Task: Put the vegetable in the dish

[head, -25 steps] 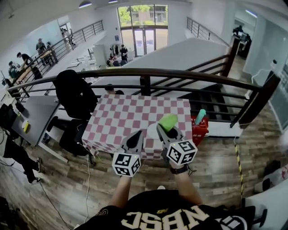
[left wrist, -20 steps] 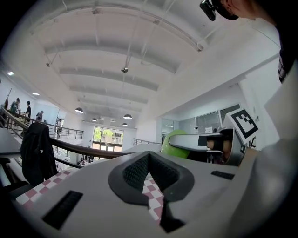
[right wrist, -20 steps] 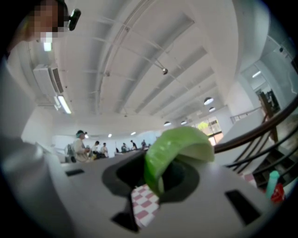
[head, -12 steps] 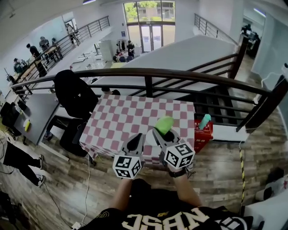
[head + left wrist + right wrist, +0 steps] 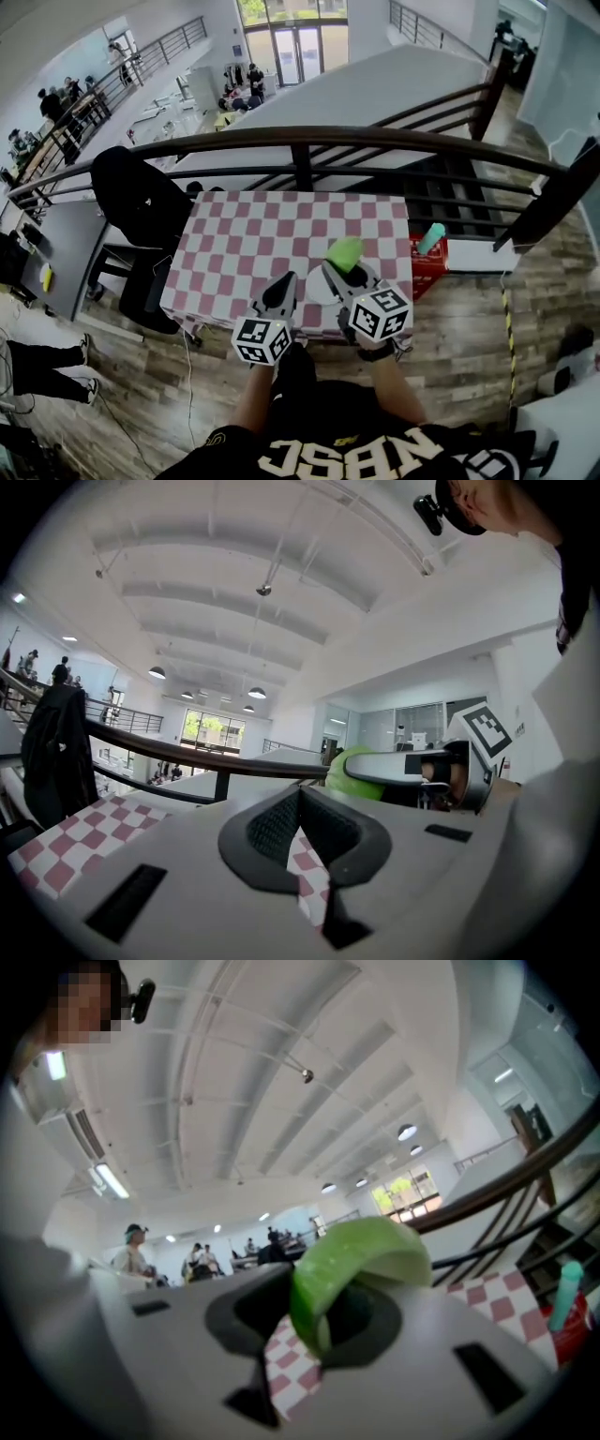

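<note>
— Floor?
— Wood planks (image 5: 469, 328), brown and grey, all round a tabletop (image 5: 253, 244) in red-and-white checks.
— Beyond the tabletop?
— Dark curved railing (image 5: 309, 140) on dark posts, then a drop to a lower level. Far off, tall glass doors (image 5: 298, 42) with green outside.
— Left side?
— Black chair (image 5: 131, 202) draped in something dark, just beside the tabletop. Grey desk (image 5: 66, 248) further left. Far left, a balcony with people (image 5: 56, 103) along its rail.
— Right side?
— Red crate (image 5: 427, 267) on the floor by the tabletop's right edge, dark stairs (image 5: 441, 202) behind it.
— Overhead?
— White ribbed ceiling (image 5: 234, 564), round lamps (image 5: 257, 693) lit.
</note>
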